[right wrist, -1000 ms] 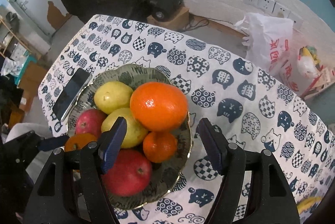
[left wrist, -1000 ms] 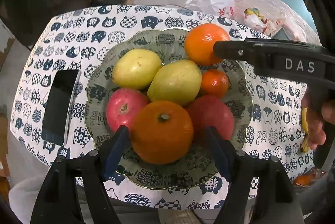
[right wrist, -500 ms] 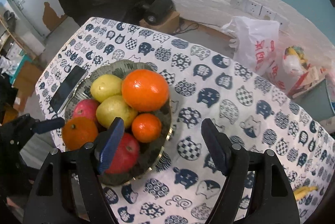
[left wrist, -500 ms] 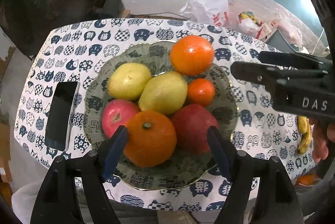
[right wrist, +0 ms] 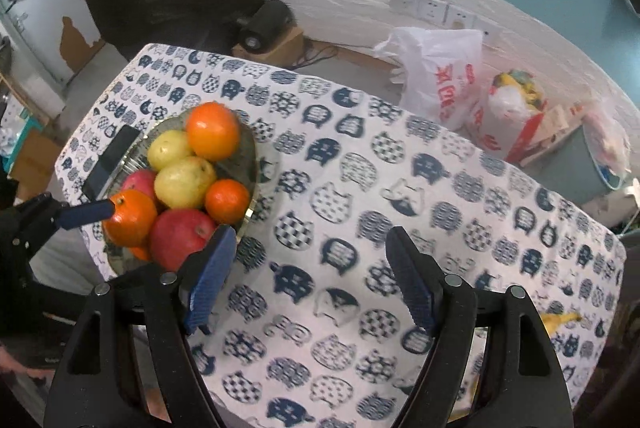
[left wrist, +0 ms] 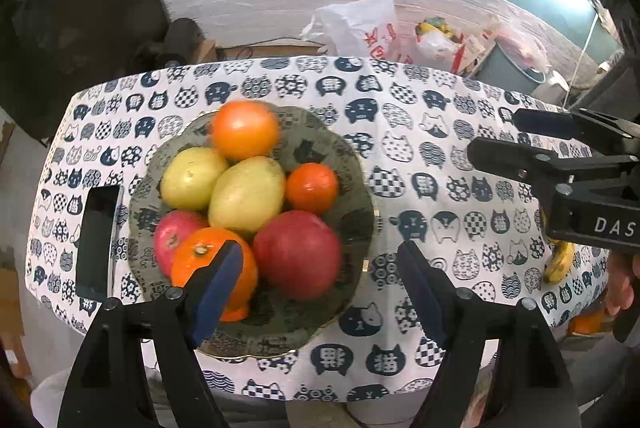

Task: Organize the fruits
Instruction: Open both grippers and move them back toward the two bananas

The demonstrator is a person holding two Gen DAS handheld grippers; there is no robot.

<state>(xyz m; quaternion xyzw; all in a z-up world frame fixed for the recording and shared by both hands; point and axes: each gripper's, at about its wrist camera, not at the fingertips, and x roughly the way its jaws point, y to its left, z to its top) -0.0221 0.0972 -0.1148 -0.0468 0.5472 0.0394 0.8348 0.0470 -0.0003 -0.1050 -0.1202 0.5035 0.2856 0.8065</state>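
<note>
Both hand-held grippers, left [left wrist: 320,292] and right [right wrist: 308,272], have just been opening, empty; you should reach the yellow curved banana [left wrist: 560,262], frame right, for the green patterned plate [left wrist: 340,155].

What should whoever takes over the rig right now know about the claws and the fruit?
Left claw: open, empty, jaws just widening, above the near right rim of the plate.
Right claw: open, empty, jaws just widening, over bare tablecloth right of the plate.
Plate holds three oranges, large, small and near; two yellow pears; two red apples.
A banana lies at the table's right edge, off the plate.
Phone lies left of the plate.
Done: seven fruits plated. Left, probably: the banana.
</note>
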